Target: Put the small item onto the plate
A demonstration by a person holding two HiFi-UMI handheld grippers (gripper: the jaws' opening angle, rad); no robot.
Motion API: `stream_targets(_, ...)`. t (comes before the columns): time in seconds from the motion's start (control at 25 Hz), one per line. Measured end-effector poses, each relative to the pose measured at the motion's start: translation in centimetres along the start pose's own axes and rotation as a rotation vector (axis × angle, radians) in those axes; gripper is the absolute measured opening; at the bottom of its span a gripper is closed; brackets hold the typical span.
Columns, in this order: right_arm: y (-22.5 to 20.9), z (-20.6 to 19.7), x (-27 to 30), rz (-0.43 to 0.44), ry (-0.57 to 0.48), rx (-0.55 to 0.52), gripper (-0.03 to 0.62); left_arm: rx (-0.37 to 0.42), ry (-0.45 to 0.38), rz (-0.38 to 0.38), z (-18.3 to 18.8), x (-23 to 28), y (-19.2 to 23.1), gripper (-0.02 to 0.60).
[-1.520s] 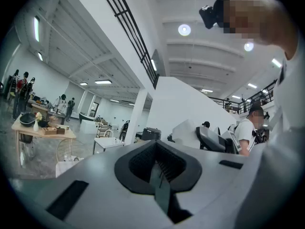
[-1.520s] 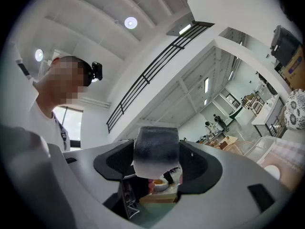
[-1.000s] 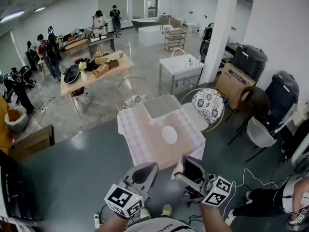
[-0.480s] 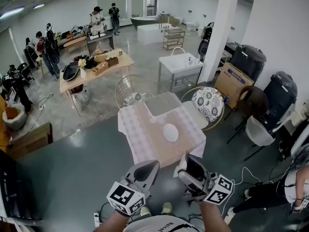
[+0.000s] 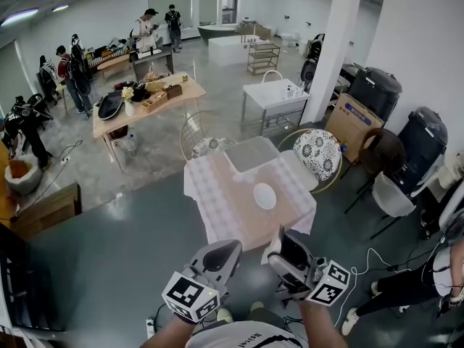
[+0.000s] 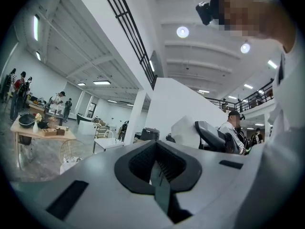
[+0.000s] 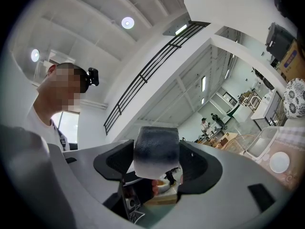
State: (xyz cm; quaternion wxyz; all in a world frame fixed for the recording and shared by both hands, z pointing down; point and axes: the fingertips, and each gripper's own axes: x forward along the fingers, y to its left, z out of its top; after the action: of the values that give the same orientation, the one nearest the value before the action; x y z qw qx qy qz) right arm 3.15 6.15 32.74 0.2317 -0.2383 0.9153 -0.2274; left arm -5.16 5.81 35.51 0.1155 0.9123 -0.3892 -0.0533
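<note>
A small grey-and-white block (image 7: 156, 146) is clamped between the jaws of my right gripper (image 7: 157, 165); in the head view it shows as a pale bit (image 5: 274, 248) at the tip of the right gripper (image 5: 284, 254). The white plate (image 5: 264, 196) lies on the checked-cloth table (image 5: 225, 209) ahead of both grippers, well apart from them. The right gripper view also catches the plate (image 7: 279, 162) far off at right. My left gripper (image 5: 220, 257) hovers beside the right one, its jaws closed together on nothing (image 6: 158, 171).
A clear lidded bin (image 5: 251, 154) sits at the table's far end. Wire chairs with patterned cushions (image 5: 317, 153) (image 5: 205, 148) flank the table, and a white chair (image 5: 392, 198) stands at right. A pillar (image 5: 332, 49) and a cluttered wooden table (image 5: 145, 96) lie beyond, with people at the back.
The table and plate have slid slightly right and closer in the head view. Both grippers keep their pose, the right one still holding the block.
</note>
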Motion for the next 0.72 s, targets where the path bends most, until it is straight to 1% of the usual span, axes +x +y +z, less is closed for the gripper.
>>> stream_targets(0.36, 0.0, -0.8, 1.0, -0.003, 0.004, 0.007, 0.31, 0.004, 0.012, -0.006, -0.3, -0.5, 0.6, 0.005)
stream_targets(0.52, -1.6, -0.7, 1.2, -0.005, 0.006, 0.009, 0.31, 0.003, 0.021, -0.005, -0.9, 0.7, 1.2, 0.005)
stream_targets(0.72, -4.8, 0.3, 1.6, -0.008, 0.0, 0.02, 0.31, 0.004, 0.035, 0.001, -1.5, 3.6, 2.5, 0.005)
